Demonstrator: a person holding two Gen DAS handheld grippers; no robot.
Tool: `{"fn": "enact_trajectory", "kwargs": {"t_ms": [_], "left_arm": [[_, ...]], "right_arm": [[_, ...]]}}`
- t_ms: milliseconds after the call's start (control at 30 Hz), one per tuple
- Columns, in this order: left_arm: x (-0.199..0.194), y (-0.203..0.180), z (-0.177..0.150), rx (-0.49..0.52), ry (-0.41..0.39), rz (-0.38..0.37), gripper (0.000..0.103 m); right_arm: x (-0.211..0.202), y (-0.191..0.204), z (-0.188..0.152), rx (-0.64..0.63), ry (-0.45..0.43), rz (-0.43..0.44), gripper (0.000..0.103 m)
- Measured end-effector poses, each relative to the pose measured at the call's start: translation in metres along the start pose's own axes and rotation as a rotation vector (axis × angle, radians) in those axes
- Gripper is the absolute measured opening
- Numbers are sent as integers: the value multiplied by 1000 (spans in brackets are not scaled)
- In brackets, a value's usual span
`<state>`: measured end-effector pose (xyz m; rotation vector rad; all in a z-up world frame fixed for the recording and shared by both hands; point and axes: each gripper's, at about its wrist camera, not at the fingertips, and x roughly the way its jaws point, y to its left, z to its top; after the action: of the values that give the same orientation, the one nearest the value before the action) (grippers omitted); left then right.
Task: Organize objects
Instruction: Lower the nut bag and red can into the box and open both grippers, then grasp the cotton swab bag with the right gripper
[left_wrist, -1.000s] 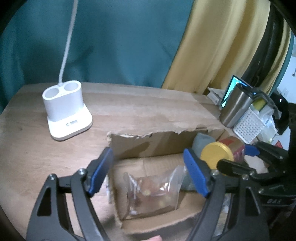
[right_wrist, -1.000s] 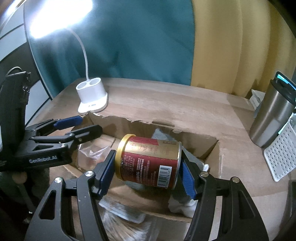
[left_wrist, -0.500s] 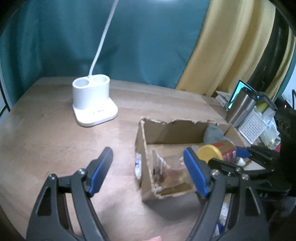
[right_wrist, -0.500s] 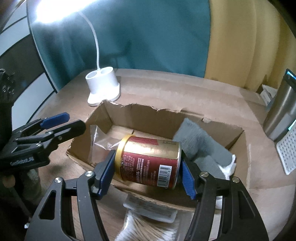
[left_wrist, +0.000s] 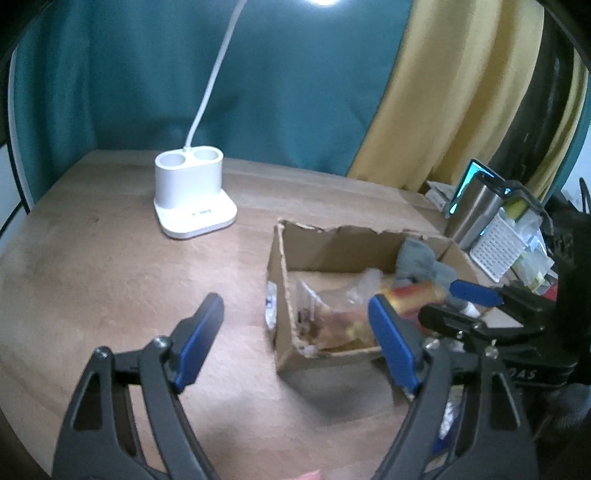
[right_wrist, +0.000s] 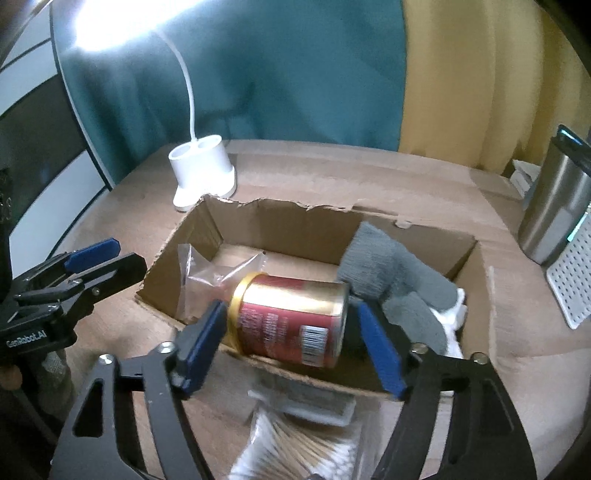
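- We had the right gripper (right_wrist: 291, 343) over the near rim of the cardboard box (right_wrist: 280, 225), its blue fingers (right_wrist: 201, 343) spread either side of a red-and-gold can (right_wrist: 291, 321).
- The can lay on its side. The left finger touched its gold-rimmed end, while a thin gap showed at the right finger; we could not tell whether the can was pinched or just let go.
- Our left gripper (left_wrist: 299, 343) hung by the box's left near corner, fingers wide apart and holding nothing, with bare tabletop (left_wrist: 110, 277) between them.
- Inside the box we saw a clear snack bag (right_wrist: 207, 273) toward the left wall and a grey cloth (right_wrist: 391, 269) slumped over the right side, with something white poking out beneath it.
- Outside the box, just in front of its near wall, a pack of cotton swabs (right_wrist: 295, 443) was on the tabletop, so that one looked still to be packed.
- The white lamp base (left_wrist: 190, 195) stood toward the far left of the tabletop, the steel tumbler (right_wrist: 554, 218) and a white basket (right_wrist: 572, 280) at the right edge.
- Our call: well along, with the can nearly home and the swabs left.
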<state>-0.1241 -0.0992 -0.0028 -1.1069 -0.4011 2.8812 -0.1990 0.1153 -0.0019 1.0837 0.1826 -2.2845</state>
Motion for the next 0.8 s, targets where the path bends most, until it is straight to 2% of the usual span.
{"fn": "enact_trajectory", "kwargs": {"t_ms": [500, 700, 767, 800], "left_arm": [[-14, -43, -26, 46, 15, -36, 83], [-15, -52, -40, 58, 32, -37, 83], [-16, -52, -45, 59, 34, -32, 83], [-16, -52, -48, 57, 38, -30, 83]], "right_arm": [[-60, -30, -41, 53, -56, -61, 77], [-62, -33, -57, 62, -39, -53, 77], [-60, -31, -63, 67, -29, -37, 79], [-58, -30, -66, 68, -23, -30, 85]]}}
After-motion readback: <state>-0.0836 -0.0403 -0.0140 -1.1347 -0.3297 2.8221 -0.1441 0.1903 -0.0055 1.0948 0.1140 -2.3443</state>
